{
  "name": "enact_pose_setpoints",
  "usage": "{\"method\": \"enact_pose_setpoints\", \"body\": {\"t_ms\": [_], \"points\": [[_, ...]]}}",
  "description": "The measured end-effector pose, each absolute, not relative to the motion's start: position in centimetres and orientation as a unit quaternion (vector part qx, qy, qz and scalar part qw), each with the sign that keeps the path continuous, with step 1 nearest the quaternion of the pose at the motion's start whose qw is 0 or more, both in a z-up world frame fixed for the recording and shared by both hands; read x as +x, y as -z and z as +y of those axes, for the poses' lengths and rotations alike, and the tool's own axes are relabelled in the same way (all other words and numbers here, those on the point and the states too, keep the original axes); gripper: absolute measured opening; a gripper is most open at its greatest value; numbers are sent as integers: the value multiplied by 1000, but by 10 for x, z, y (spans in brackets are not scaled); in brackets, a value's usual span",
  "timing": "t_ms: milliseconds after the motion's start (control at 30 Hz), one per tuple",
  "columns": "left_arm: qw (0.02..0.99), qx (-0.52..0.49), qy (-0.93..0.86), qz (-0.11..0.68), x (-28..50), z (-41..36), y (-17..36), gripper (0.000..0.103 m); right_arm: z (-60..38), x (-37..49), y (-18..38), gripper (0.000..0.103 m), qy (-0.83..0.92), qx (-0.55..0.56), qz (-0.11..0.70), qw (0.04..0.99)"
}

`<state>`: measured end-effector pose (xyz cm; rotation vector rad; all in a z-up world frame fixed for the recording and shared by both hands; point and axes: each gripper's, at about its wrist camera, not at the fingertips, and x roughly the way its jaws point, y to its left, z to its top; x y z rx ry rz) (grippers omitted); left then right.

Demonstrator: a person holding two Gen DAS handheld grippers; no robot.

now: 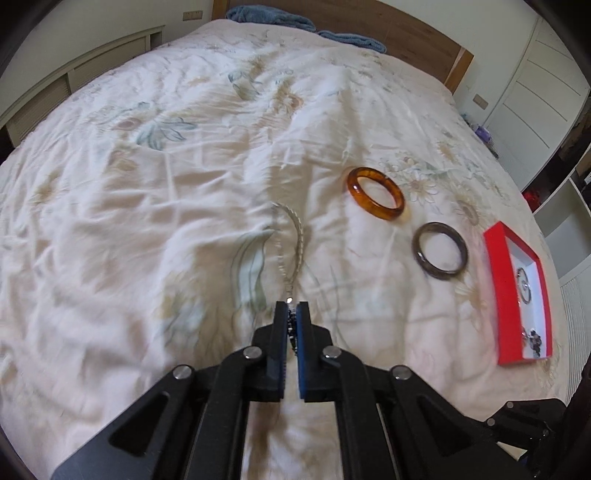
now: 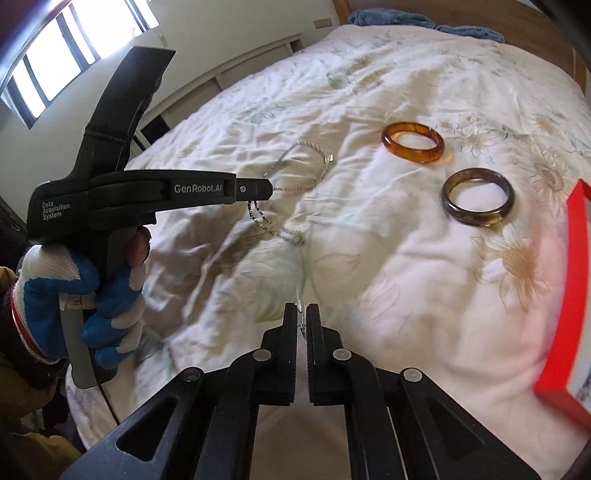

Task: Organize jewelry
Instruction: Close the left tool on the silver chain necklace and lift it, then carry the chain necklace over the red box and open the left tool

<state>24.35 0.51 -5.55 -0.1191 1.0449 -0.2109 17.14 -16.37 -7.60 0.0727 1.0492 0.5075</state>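
A thin silver necklace (image 1: 301, 236) hangs stretched over the flowered quilt (image 1: 147, 221). My left gripper (image 1: 291, 306) is shut on one part of the chain. In the right wrist view the left gripper (image 2: 271, 190) comes in from the left, and the necklace (image 2: 273, 225) loops down from its tip. A fine strand runs on to my right gripper (image 2: 302, 310), which is shut on it. An amber bangle (image 1: 375, 194) (image 2: 413, 142) and a dark grey-brown bangle (image 1: 439, 251) (image 2: 478, 201) lie flat on the quilt. The red box (image 1: 496, 295) (image 2: 561, 295) at the right holds a few small pieces.
A person's hand in a blue-and-white glove (image 2: 92, 295) holds the left gripper's handle. Blue towels (image 1: 269, 16) lie by the wooden headboard (image 1: 424, 44). White cupboard doors (image 1: 535, 92) stand beyond the bed's right edge, and a window (image 2: 55, 55) is at the left.
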Motion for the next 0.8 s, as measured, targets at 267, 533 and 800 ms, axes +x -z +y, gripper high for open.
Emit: {"method": "enact_pose_setpoints", "body": {"t_ms": [267, 533, 800], "points": [[874, -51, 101, 472, 195, 9, 18, 4, -171, 119, 44, 4, -234, 36, 474, 848], [887, -34, 124, 443, 152, -15, -20, 4, -195, 69, 13, 4, -214, 40, 439, 872], [888, -5, 179, 422, 130, -82, -48, 4, -250, 34, -13, 4, -167, 47, 411, 895]]}}
